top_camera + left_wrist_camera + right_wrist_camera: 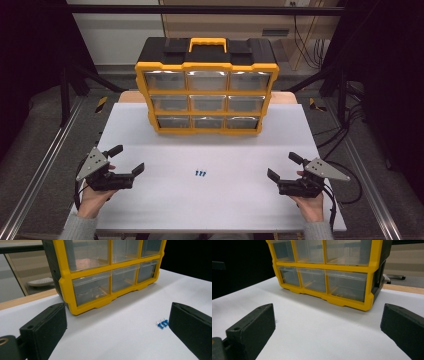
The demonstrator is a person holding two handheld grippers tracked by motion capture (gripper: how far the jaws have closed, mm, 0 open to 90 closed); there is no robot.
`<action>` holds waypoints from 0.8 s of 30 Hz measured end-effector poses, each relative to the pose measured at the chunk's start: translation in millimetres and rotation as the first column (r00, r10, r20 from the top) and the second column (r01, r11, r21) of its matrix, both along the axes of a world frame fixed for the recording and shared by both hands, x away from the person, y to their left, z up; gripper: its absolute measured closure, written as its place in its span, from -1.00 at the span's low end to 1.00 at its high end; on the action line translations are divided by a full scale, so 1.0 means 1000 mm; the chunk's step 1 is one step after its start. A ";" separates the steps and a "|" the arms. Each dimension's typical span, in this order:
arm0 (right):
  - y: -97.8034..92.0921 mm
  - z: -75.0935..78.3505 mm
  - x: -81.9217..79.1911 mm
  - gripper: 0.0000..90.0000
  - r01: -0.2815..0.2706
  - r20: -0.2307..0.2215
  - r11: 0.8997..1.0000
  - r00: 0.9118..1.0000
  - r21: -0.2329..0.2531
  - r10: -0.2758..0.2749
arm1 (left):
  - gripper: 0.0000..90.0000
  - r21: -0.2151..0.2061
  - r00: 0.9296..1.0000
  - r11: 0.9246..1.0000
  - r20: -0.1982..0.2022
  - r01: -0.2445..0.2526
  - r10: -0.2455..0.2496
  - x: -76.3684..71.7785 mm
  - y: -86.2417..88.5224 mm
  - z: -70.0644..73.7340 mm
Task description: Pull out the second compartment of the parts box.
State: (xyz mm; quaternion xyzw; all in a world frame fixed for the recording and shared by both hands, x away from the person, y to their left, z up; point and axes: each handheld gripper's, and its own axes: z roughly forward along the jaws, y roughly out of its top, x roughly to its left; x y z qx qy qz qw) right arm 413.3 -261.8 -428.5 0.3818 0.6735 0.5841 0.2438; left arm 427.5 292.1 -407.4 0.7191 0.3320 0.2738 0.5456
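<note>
Three small blue plastic pins lie bunched together on the white table, close to its middle, at about six o'clock from the yellow-and-black plastic organiser with nine clear drawers that stands at the far edge. All nine drawers look shut, and from here I cannot tell what, if anything, is in them. The left gripper sits at nine o'clock from the pins, well apart from them, its black jaws spread wide with nothing between them; in the left gripper view the pins show just beside the inner face of one jaw, though that is only the line of sight. The right gripper rests at three o'clock, likewise gaping and empty, pointed toward the organiser. To my eye this is the starting pose: nothing is grasped, and the work of picking up the pins has not begun. The next move would call for one gripper to travel inward, drop low over the cluster and narrow its jaws carefully, since such tiny pieces could easily skid on the smooth surface.
</note>
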 end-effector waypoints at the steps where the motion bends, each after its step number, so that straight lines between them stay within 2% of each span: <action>1: 0.000 0.000 0.000 -0.99 -0.002 0.003 1.000 1.000 -0.002 0.002 | -0.97 0.004 1.000 1.000 0.001 0.002 -0.002 0.000 0.000 0.000; 6: -0.001 -0.001 0.001 -0.99 -0.001 -0.004 1.000 1.000 0.001 0.001 | -0.97 0.040 1.000 0.999 0.005 0.021 -0.022 0.002 -0.004 0.002; 10: 0.000 -0.001 0.001 -0.99 0.001 -0.006 1.000 1.000 0.001 -0.001 | -0.97 0.102 0.999 0.994 0.018 0.035 -0.037 0.004 -0.009 0.006; 15: 0.000 -0.002 0.001 -0.99 -0.008 0.011 1.000 1.000 0.000 0.008 | -0.97 0.118 0.998 0.991 0.032 0.058 -0.062 0.005 -0.014 0.012; 17: 0.000 -0.002 0.001 -0.99 -0.007 0.001 1.000 1.000 0.007 0.007 | -0.97 0.128 0.997 0.990 0.040 0.067 -0.072 0.006 -0.016 0.015; 18: 0.000 -0.002 0.002 -0.99 -0.010 0.012 1.000 1.000 0.002 0.010 | -0.97 0.137 0.996 0.988 0.055 0.068 -0.076 0.008 -0.017 0.017; 24: 0.001 -0.002 0.001 -0.99 -0.014 0.014 1.000 1.000 -0.004 0.014 | -0.97 0.173 0.991 0.981 0.080 0.089 -0.104 0.013 -0.026 0.026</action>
